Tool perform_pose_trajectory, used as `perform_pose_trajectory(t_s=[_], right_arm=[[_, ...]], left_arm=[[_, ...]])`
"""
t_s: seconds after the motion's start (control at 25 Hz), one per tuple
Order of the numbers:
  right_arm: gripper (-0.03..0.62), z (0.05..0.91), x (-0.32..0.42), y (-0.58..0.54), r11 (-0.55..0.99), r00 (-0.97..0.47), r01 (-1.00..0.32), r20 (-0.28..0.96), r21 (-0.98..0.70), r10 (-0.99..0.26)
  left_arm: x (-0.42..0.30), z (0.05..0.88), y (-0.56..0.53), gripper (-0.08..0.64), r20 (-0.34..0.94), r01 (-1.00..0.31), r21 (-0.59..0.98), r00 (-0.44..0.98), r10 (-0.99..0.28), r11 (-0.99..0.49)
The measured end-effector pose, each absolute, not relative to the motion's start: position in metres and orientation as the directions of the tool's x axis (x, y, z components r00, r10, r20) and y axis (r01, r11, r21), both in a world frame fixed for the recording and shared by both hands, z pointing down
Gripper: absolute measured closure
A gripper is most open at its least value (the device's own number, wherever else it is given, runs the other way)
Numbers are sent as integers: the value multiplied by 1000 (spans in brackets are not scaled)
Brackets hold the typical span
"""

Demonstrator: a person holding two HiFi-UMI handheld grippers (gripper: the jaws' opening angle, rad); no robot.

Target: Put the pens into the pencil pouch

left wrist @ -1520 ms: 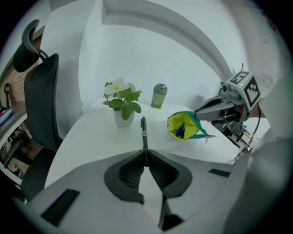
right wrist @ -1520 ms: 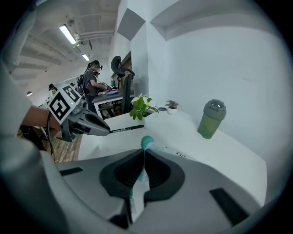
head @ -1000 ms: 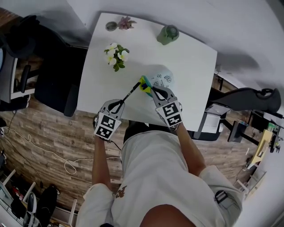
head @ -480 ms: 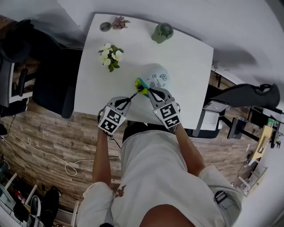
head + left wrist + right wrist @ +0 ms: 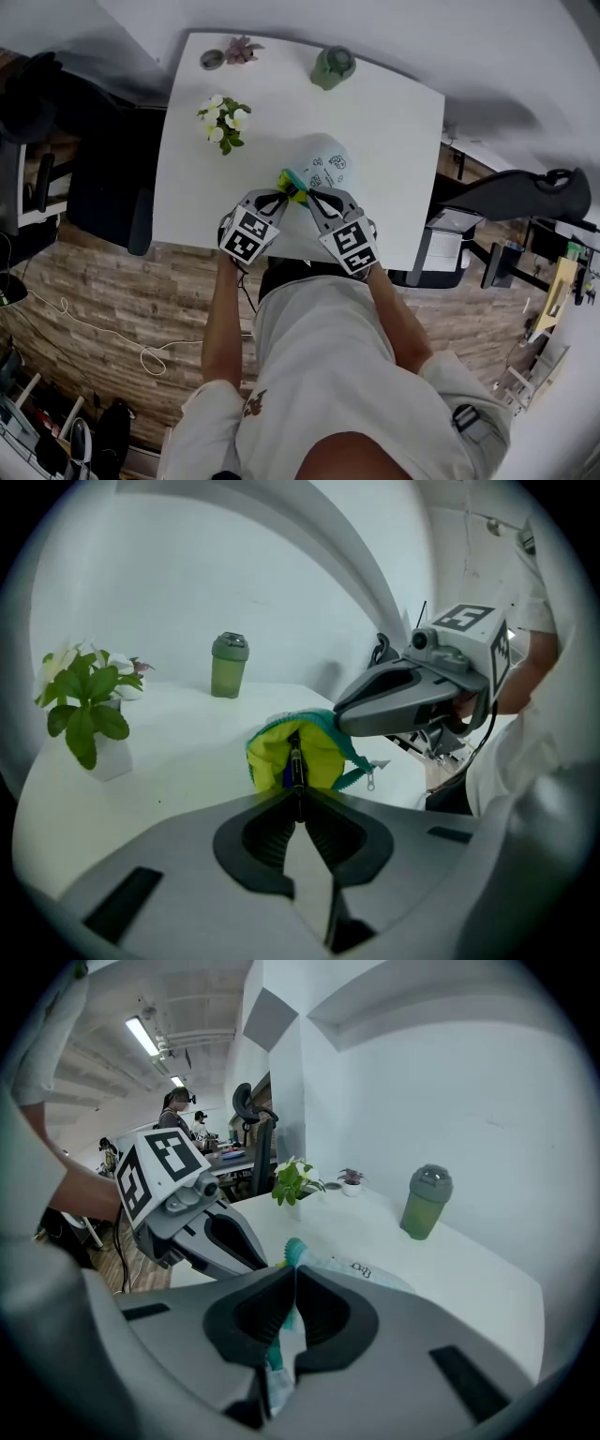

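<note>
Insertion step: left gripper [image 5: 279,196] is pinching a pen [image 5: 295,761], tip inside the pencil pouch [image 5: 323,750] on the table [image 5: 394,122]; right gripper [image 5: 309,196] is clamping its rim. Next, likely: deeper push, then release.

pencil pouch [image 5: 321,757]: yellow lining, teal zip edge | pen [image 5: 296,764]: black | bottle [image 5: 229,666]: green | table [image 5: 375,122]: white
</note>
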State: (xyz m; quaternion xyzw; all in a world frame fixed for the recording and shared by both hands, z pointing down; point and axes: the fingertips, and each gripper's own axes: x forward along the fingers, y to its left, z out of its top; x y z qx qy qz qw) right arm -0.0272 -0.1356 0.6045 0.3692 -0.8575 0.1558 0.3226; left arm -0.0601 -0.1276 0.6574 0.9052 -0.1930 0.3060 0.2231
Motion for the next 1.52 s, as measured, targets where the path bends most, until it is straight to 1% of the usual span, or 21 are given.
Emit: perform_pose_trajectory(t_s=[0.48,1.04,1.28,1.52], right_arm=[[581,610,-25,-133,676,-527,-735,668,-47,-525],[581,630,-13,-134,649,-489,-759,693,-39,-530],[580,634,-14,-132,644,-481,-764,694,-33,-536],[578,639,-15,-131,639,-470,-769,698,-24,-541]], left_arm=[[-29,670,-143,532,611,-518,300,749,-256,-801],[-22,691,-149,521,603,-602,224,704,-376,-767],[-36,688,-144,462,609,-635,215,681,-407,-742],[-54,678,-137,436,607,-672,201,657,-448,-713]])
